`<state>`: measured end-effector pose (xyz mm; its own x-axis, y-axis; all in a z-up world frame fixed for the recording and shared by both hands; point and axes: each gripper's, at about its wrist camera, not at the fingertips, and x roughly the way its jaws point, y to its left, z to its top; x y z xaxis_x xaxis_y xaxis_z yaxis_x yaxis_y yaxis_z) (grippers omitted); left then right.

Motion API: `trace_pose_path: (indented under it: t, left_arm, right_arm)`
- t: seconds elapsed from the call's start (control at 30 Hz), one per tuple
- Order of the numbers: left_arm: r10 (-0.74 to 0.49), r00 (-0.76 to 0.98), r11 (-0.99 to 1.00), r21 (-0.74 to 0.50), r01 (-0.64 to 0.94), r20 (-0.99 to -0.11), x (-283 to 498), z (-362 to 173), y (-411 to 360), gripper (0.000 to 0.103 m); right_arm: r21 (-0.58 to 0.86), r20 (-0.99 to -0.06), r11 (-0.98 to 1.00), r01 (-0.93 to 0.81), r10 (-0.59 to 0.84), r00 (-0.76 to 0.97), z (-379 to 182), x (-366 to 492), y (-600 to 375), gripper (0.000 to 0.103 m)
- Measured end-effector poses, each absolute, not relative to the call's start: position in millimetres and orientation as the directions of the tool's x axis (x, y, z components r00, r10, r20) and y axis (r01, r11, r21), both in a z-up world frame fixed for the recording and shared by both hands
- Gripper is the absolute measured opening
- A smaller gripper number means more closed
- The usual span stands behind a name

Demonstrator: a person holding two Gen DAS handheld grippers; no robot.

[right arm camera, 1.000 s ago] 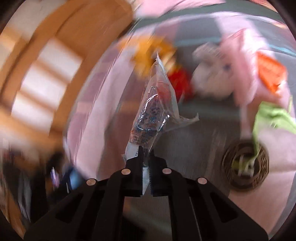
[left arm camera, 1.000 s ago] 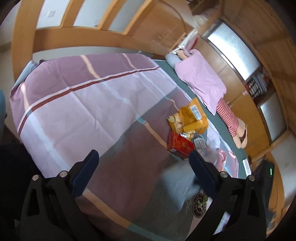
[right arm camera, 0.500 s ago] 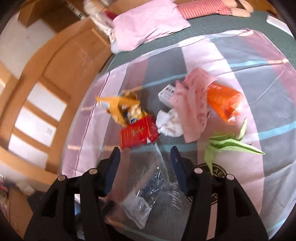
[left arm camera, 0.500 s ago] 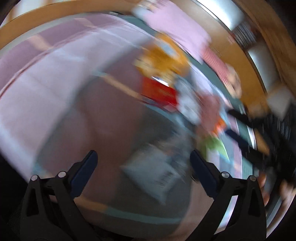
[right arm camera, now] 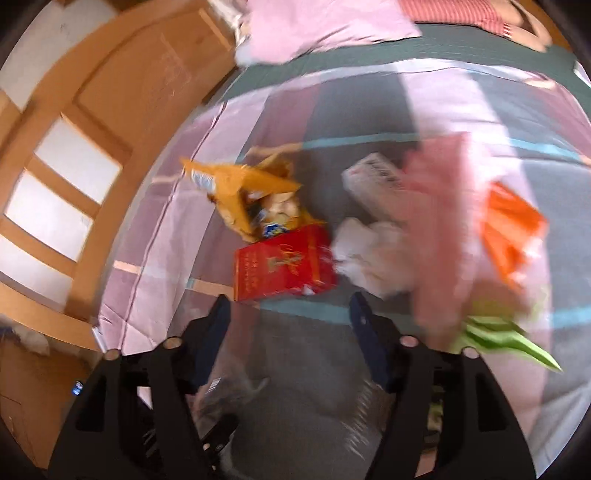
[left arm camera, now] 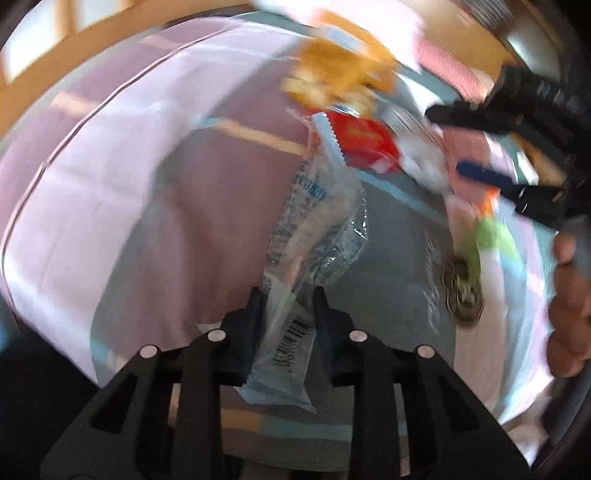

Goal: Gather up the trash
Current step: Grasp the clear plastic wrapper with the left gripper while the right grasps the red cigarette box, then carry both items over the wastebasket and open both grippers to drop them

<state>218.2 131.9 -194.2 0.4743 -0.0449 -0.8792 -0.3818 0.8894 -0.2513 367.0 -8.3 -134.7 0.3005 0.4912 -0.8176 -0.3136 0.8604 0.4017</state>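
My left gripper (left arm camera: 286, 295) is shut on a clear plastic wrapper (left arm camera: 314, 229) with blue print and holds it above the striped bedspread (left arm camera: 110, 177). My right gripper (right arm camera: 290, 306) is open and empty, above a red box (right arm camera: 282, 264). Around the red box lie a yellow snack bag (right arm camera: 243, 188), a white crumpled wrapper (right arm camera: 373, 251), a pink wrapper (right arm camera: 439, 206), an orange packet (right arm camera: 511, 229) and a green wrapper (right arm camera: 498, 336). The clear wrapper shows faintly low in the right wrist view (right arm camera: 229, 387). The right gripper also shows in the left wrist view (left arm camera: 509, 147).
A pink pillow (right arm camera: 317, 26) and a striped plush toy (right arm camera: 469, 14) lie at the head of the bed. A wooden door (right arm camera: 122, 96) stands to the left of the bed. A round logo (left arm camera: 461, 295) is printed on the bedspread.
My right gripper opened and let go of the clear wrapper. My left gripper closed on the wrapper and now holds it. The right gripper moved toward the red box.
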Motion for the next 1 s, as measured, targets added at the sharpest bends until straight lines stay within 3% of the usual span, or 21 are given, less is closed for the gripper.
trace_pose_path:
  t: [0.1,0.2,0.4,0.53,0.57,0.77,1.0]
  left_arm:
    - [-0.019,0.485,0.846,-0.272,-0.458,-0.875,213,-195,148,0.028]
    - [-0.013,0.506,0.774,-0.329,-0.541,-0.863,207,-195,168,0.028]
    - [-0.005,0.513,0.736,-0.35,-0.58,-0.858,199,-196,177,0.028]
    - [-0.007,0.518,0.727,-0.359,-0.585,-0.856,198,-195,179,0.028]
    - [-0.008,0.52,0.725,-0.363,-0.586,-0.854,197,-194,179,0.028]
    - [-0.004,0.539,0.729,-0.372,-0.575,-0.842,191,-193,178,0.026]
    - [0.019,0.584,0.775,-0.357,-0.521,-0.812,187,-180,168,0.025]
  right_arm:
    - [0.267,-0.849,0.891,-0.368,0.398,0.348,-140,378,32,0.089]
    - [0.091,-0.873,0.89,-0.446,0.287,0.394,-151,385,77,0.097]
    - [-0.143,-0.928,0.878,-0.457,0.042,0.371,-199,399,110,0.098]
    - [0.027,-0.941,0.922,-0.387,0.154,0.302,-205,402,82,0.094]
    - [0.023,-0.937,0.921,-0.39,0.156,0.313,-203,400,78,0.089]
    - [0.113,-0.932,0.921,-0.373,0.229,0.282,-188,372,43,0.088]
    - [0.238,-0.837,0.91,-0.339,0.37,0.404,-115,315,-19,0.088]
